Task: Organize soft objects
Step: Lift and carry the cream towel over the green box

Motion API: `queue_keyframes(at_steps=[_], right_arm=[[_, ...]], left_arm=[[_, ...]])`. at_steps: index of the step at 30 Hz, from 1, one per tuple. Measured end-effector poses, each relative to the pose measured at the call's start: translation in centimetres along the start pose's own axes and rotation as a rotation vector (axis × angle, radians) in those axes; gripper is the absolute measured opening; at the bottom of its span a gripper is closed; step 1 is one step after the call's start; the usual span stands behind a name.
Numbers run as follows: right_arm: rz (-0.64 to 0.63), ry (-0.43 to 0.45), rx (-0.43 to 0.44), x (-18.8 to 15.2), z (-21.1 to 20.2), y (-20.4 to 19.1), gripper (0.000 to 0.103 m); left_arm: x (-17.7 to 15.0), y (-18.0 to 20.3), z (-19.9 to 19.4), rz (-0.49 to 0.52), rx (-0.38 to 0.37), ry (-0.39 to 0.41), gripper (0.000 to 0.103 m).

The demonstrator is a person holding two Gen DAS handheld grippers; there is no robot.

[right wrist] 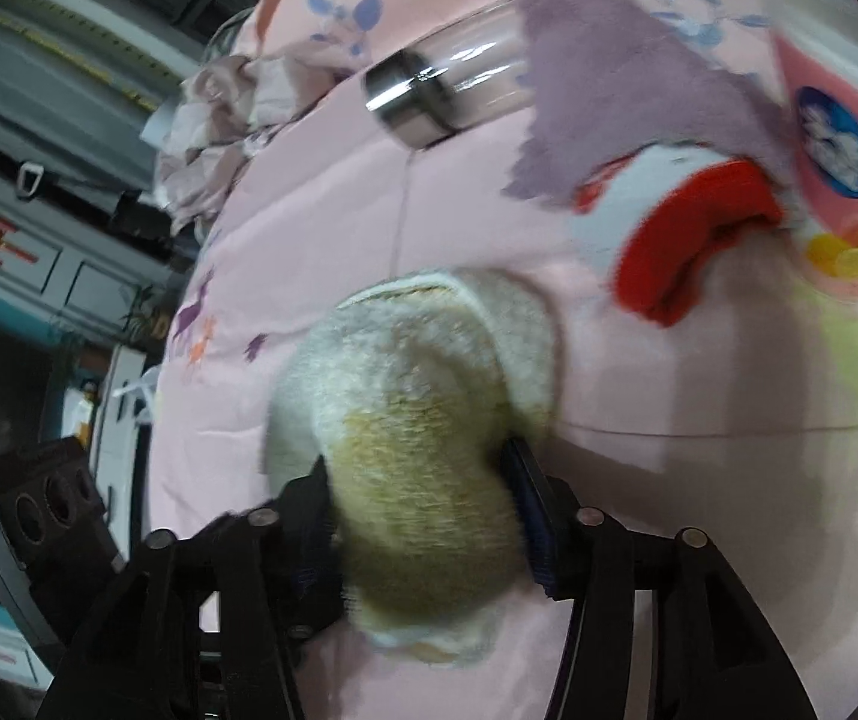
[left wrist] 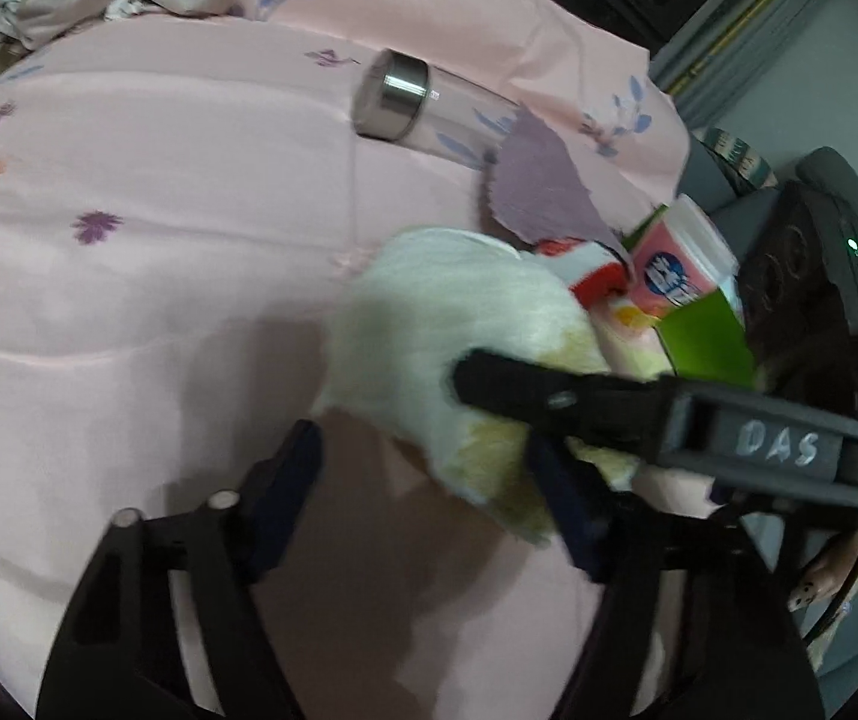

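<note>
Right up close, the right gripper (right wrist: 423, 510) has its jaws pinching a fluffy cream and tan cloth (right wrist: 417, 420), bunched over the pink bed sheet (right wrist: 321, 204). Left gripper (left wrist: 429, 492) reaches in with jaws spread around the same cloth's edge, whether its pads press I cannot tell. Beyond lie a red and white sock (right wrist: 693, 240), a purple cloth (right wrist: 609, 78), a pink packet (right wrist: 837, 138), then a steel-capped clear bottle (right wrist: 429, 90).

Soft, even indoor light falls on the pink bedspread (left wrist: 129, 276), grey shadows pool under the left gripper (left wrist: 423, 468), glare streaks the bottle (right wrist: 453, 84), motion blur smears the towel (right wrist: 423, 450), and fisheye edges bend darkly.
</note>
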State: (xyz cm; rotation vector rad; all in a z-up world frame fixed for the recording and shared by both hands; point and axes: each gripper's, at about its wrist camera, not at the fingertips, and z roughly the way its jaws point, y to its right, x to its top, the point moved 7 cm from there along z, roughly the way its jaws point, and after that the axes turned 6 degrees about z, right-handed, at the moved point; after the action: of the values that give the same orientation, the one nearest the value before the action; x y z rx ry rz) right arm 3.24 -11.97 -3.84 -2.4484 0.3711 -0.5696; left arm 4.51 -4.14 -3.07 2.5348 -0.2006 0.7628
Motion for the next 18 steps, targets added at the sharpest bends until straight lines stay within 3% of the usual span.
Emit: queue_keyframes(at_steps=[2, 6, 11, 18], right_arm=[[-0.008, -0.001, -0.004, -0.1, 0.5, 0.0, 0.043], [-0.012, 0.011, 0.012, -0.2, 0.1, -0.1, 0.041], [-0.043, 0.038, 0.024, -0.6, -1.2, -1.1, 0.040], [-0.134, 0.154, 0.060, -0.2, -6.3, -3.8, 0.040]], left_arm=[[-0.1, 0.1, 0.2, 0.016, 0.018, 0.006, 0.058], [0.0, 1.1, 0.0, 0.020, -0.057, 0.015, 0.035], [0.4, 2.7, -1.3, 0.099, -0.042, 0.064, 0.028], [2.0, 6.0, -5.2, 0.211, -0.068, 0.196, 0.028]])
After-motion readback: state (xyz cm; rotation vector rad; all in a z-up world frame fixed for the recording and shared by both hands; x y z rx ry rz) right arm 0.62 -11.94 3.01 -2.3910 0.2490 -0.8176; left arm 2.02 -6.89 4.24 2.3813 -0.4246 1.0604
